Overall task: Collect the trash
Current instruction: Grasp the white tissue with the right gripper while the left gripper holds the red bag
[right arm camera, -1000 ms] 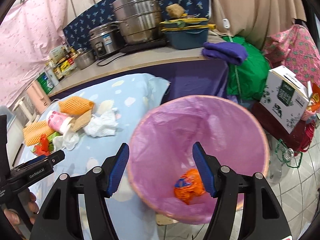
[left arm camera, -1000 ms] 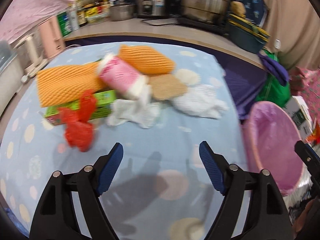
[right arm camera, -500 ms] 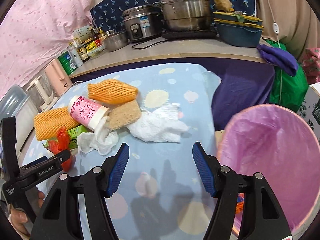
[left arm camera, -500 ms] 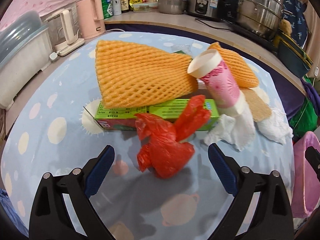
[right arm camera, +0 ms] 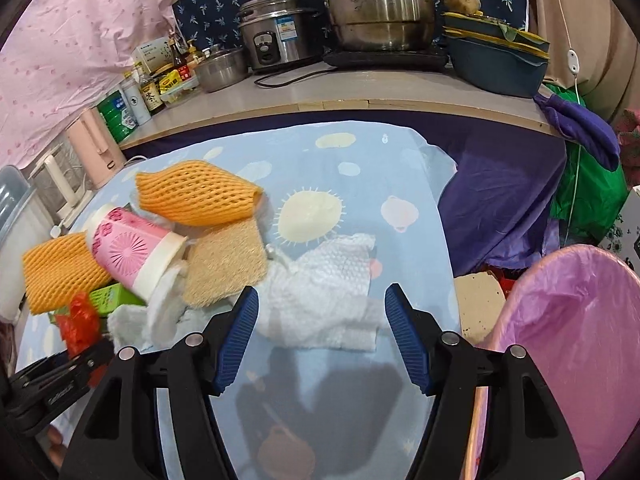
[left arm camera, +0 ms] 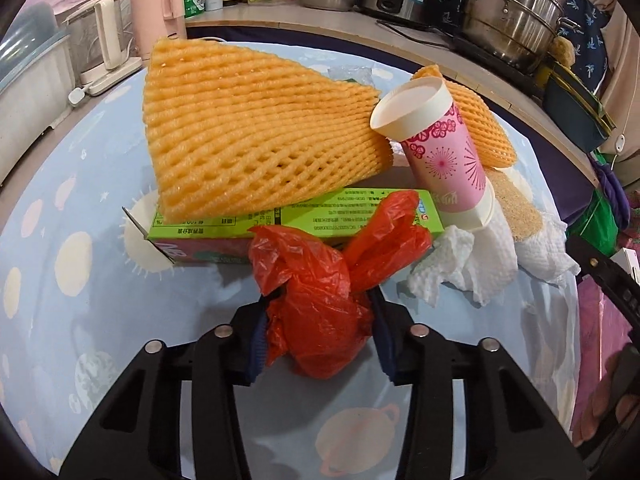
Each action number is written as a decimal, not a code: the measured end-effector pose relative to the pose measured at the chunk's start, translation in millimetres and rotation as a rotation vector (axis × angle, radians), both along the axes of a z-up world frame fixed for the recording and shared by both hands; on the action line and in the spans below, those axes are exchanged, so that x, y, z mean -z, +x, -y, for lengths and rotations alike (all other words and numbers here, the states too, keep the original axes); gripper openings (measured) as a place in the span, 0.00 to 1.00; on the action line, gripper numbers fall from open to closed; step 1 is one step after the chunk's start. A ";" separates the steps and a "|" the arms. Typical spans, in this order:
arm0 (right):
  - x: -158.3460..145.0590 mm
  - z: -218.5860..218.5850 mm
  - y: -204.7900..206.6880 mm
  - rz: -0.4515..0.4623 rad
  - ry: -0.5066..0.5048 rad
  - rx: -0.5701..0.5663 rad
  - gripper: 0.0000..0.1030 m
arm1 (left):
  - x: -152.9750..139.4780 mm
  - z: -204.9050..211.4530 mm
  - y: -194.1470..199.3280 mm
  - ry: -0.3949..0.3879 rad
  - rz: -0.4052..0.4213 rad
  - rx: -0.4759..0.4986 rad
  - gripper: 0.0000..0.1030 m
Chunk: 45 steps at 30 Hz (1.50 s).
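Observation:
My left gripper (left arm camera: 318,322) is shut on a crumpled red plastic bag (left arm camera: 320,280) on the blue tablecloth (left arm camera: 80,280). Behind it lie a green carton (left arm camera: 224,228), a large orange foam net (left arm camera: 248,136), a pink paper cup (left arm camera: 444,148) and white tissue (left arm camera: 460,268). My right gripper (right arm camera: 322,312) is open and empty, just short of a crumpled white paper towel (right arm camera: 328,280). The right view also shows a brown pad (right arm camera: 226,264), a smaller orange net (right arm camera: 196,200), the cup (right arm camera: 128,248) and the red bag (right arm camera: 78,320). The pink-lined bin (right arm camera: 568,320) stands at the right.
A counter (right arm camera: 360,92) behind the table carries pots, a rice cooker, bottles and a blue basin. A pink kettle (right arm camera: 96,148) and a dish rack stand at the left. Purple cloth (right arm camera: 500,200) and green bags hang off the table's right end.
My left gripper moved forward and shut on the red bag. My right gripper swung left from the bin, over the table, to the white paper towel, still open.

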State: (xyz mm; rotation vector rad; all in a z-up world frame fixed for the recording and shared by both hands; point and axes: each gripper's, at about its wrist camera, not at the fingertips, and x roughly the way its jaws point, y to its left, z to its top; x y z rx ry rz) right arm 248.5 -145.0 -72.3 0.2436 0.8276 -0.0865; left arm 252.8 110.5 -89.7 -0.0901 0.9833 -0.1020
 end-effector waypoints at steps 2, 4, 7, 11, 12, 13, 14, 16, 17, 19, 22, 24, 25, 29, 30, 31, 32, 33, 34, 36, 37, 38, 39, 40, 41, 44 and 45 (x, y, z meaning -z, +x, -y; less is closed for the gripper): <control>5.5 2.6 6.6 -0.015 0.011 0.001 0.62 | -1.1 2.1 -1.8 0.004 0.001 0.003 0.39; 12.9 3.3 12.3 -0.032 0.022 -0.003 0.62 | -2.2 4.0 -3.5 0.004 0.001 0.007 0.38; 22.8 2.5 16.4 -0.060 0.039 -0.015 0.59 | -4.8 8.2 -7.1 0.006 0.003 0.015 0.37; 28.8 0.5 12.5 -0.080 0.073 -0.036 0.29 | -7.9 13.6 -14.6 0.001 -0.003 0.026 0.37; 28.5 0.4 10.0 -0.079 0.080 -0.038 0.22 | -8.4 14.5 -16.8 -0.005 -0.006 0.028 0.37; 27.5 0.5 7.0 -0.078 0.090 -0.042 0.19 | -9.5 16.0 -19.9 -0.009 -0.007 0.031 0.37; 26.0 0.4 3.5 -0.077 0.097 -0.044 0.17 | -10.9 17.1 -22.3 -0.010 -0.007 0.035 0.37; 22.2 1.0 -4.7 -0.071 0.109 -0.045 0.14 | -13.9 20.2 -29.1 -0.012 -0.003 0.043 0.36; 19.8 1.0 -9.9 -0.069 0.116 -0.047 0.13 | -15.5 21.3 -32.3 -0.013 0.000 0.048 0.36; 14.8 0.7 -21.5 -0.063 0.130 -0.051 0.13 | -20.1 23.6 -39.8 -0.016 0.007 0.053 0.36; 5.2 -2.0 -40.4 -0.060 0.158 -0.076 0.12 | -27.3 28.3 -51.6 -0.020 0.017 0.067 0.36; -2.0 -3.4 -53.6 -0.058 0.204 -0.108 0.12 | -33.0 31.6 -59.6 -0.019 0.027 0.075 0.36; -6.3 -4.7 -61.7 -0.054 0.217 -0.121 0.12 | -36.1 32.9 -64.2 -0.019 0.033 0.078 0.36; -20.1 -12.6 -92.5 -0.049 0.215 -0.163 0.12 | -45.5 36.0 -81.1 -0.025 0.049 0.090 0.36; -22.6 -14.4 -100.6 -0.049 0.216 -0.174 0.12 | -47.6 36.9 -86.1 -0.026 0.052 0.094 0.36; -24.9 -16.1 -108.0 -0.048 0.213 -0.182 0.12 | -49.6 38.0 -91.4 -0.024 0.057 0.098 0.36; -26.6 -16.4 -114.9 -0.047 0.213 -0.190 0.12 | -51.0 38.7 -95.6 -0.021 0.061 0.103 0.35; -28.7 -17.1 -122.5 -0.046 0.216 -0.199 0.12 | -52.5 39.9 -100.8 -0.017 0.064 0.108 0.35; -31.5 -16.9 -130.9 -0.044 0.229 -0.206 0.11 | -53.6 40.8 -105.7 -0.013 0.066 0.112 0.35; -35.7 -15.1 -143.3 -0.036 0.237 -0.207 0.07 | -54.7 42.5 -113.0 -0.008 0.068 0.118 0.35; -38.0 -14.8 -148.9 -0.031 0.231 -0.209 0.07 | -55.2 43.5 -117.4 -0.005 0.068 0.121 0.35; -38.9 -13.7 -150.9 -0.029 0.222 -0.210 0.07 | -55.6 44.0 -120.7 -0.003 0.069 0.124 0.35; -39.2 -12.8 -153.8 -0.024 0.207 -0.203 0.07 | -55.5 44.8 -124.1 0.000 0.068 0.126 0.35; -38.3 -10.6 -154.2 -0.021 0.199 -0.196 0.08 | -55.6 45.1 -126.7 0.002 0.068 0.127 0.35; -37.2 -8.0 -154.4 -0.016 0.199 -0.185 0.17 | -55.7 45.8 -129.6 0.006 0.068 0.128 0.35; -35.2 -1.0 -150.4 0.000 0.190 -0.145 0.64 | -54.5 45.9 -134.9 0.019 0.067 0.126 0.35; -34.6 0.6 -149.6 0.012 0.180 -0.131 0.65 | -54.3 45.6 -135.6 0.020 0.066 0.124 0.35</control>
